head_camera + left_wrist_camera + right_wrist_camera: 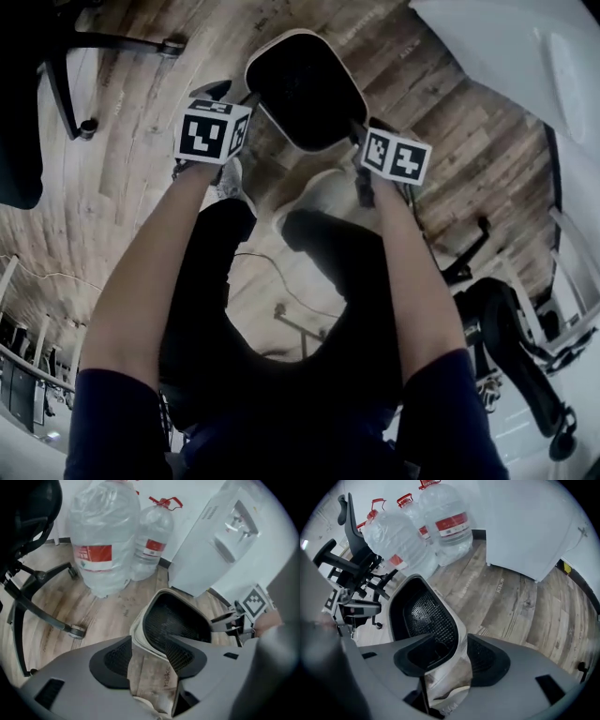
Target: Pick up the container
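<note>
Wood planks cover the floor (122,187). One container (298,89), pale outside and black mesh inside, sits between the two grippers, just ahead of the person's shoes (231,178). The left gripper (150,659) has its jaws spread wide astride the container's near wall, one pad outside and one inside, with no visible squeeze on it. The right gripper (457,660) stands the same way on the opposite wall, jaws wide apart with the rim between them (each gripper shows in the other's view, across the opening).

Beyond the container stand three large clear water jugs (445,524) with red labels and red handles; only two of them show in the left gripper view. One white water dispenser (225,536) stands just beside the jugs. One black office chair (354,555) stands on their other side, its wheeled base reaching near the container.
</note>
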Demonstrator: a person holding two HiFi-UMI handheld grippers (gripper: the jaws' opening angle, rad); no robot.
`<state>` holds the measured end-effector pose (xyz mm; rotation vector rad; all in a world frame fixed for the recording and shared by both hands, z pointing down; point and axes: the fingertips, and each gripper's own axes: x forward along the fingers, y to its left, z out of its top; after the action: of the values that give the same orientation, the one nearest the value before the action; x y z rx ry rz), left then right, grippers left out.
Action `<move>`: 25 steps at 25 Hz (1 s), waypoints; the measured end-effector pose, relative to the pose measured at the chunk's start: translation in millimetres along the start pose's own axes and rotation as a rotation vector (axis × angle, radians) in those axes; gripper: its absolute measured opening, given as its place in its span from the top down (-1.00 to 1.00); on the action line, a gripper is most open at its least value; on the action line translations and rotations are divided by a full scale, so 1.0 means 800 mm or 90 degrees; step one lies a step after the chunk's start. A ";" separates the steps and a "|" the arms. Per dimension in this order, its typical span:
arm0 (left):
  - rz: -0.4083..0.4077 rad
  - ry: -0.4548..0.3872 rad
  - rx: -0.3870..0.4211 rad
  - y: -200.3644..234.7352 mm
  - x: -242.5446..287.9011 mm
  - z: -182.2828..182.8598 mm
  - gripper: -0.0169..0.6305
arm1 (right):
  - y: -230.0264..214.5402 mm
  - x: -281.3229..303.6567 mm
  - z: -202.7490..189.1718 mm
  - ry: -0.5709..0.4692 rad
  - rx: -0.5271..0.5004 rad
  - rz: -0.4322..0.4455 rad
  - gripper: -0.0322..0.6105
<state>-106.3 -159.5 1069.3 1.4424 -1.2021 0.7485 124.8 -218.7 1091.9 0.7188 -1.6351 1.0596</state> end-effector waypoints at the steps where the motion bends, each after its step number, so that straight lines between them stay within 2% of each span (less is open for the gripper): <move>1: 0.012 0.002 -0.006 0.012 0.018 0.008 0.24 | -0.005 0.013 0.002 -0.003 -0.001 -0.003 0.24; 4: 0.013 0.030 -0.015 0.026 0.061 0.015 0.24 | -0.019 0.041 -0.005 -0.002 -0.003 -0.023 0.25; 7: -0.005 0.063 -0.005 0.022 0.085 0.012 0.25 | -0.020 0.052 -0.006 -0.013 -0.013 -0.026 0.52; 9: -0.013 0.068 -0.007 0.018 0.088 0.015 0.53 | -0.018 0.052 -0.003 -0.017 -0.017 -0.034 0.60; 14: 0.005 0.089 0.028 0.009 0.068 0.011 0.59 | -0.014 0.031 -0.008 -0.003 -0.031 -0.075 0.65; 18: 0.009 0.080 0.036 -0.010 0.001 0.022 0.58 | 0.011 -0.033 0.003 -0.020 -0.052 -0.078 0.66; 25: 0.015 0.023 0.003 -0.081 -0.199 0.040 0.56 | 0.078 -0.227 0.011 -0.062 -0.090 -0.082 0.67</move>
<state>-97.4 -150.9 895.0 1.4152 -1.1921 0.7899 123.9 -206.9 900.1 0.7799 -1.7043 0.8192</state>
